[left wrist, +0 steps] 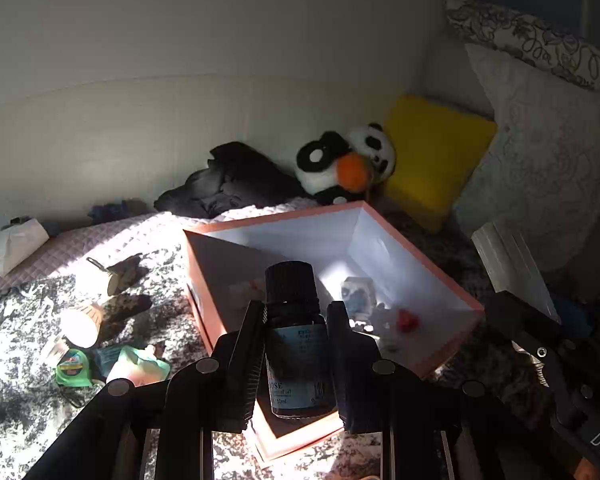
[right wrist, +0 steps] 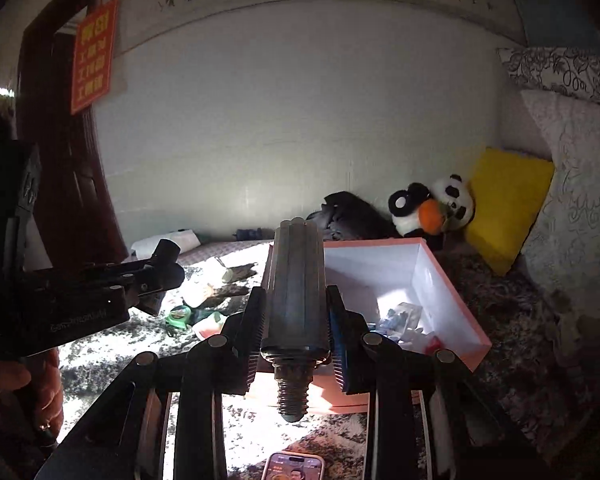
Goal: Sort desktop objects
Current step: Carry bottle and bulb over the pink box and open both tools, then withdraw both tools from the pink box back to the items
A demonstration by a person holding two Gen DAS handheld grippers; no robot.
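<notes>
My left gripper (left wrist: pixel 296 316) is shut on a small dark bottle (left wrist: pixel 296 344) with a black cap, held upright just before the near edge of an open pink box (left wrist: pixel 420 256). The box has a white inside and holds several small items (left wrist: pixel 364 300). My right gripper (right wrist: pixel 296 312) is shut on a grey ribbed metal cylinder (right wrist: pixel 296 288) with a threaded bolt end, held over the left front of the same pink box (right wrist: pixel 452 280). The right gripper and its cylinder show at the right of the left wrist view (left wrist: pixel 512 264). The left gripper shows at the left of the right wrist view (right wrist: pixel 148 276).
Left of the box on the patterned blanket lie a green tape measure (left wrist: pixel 74 368), a pink-green packet (left wrist: pixel 138 364) and two pale round objects (left wrist: pixel 82 320). A panda plush (left wrist: pixel 348 160), a yellow cushion (left wrist: pixel 432 160) and dark cloth (left wrist: pixel 236 180) sit behind. A phone (right wrist: pixel 294 466) lies near me.
</notes>
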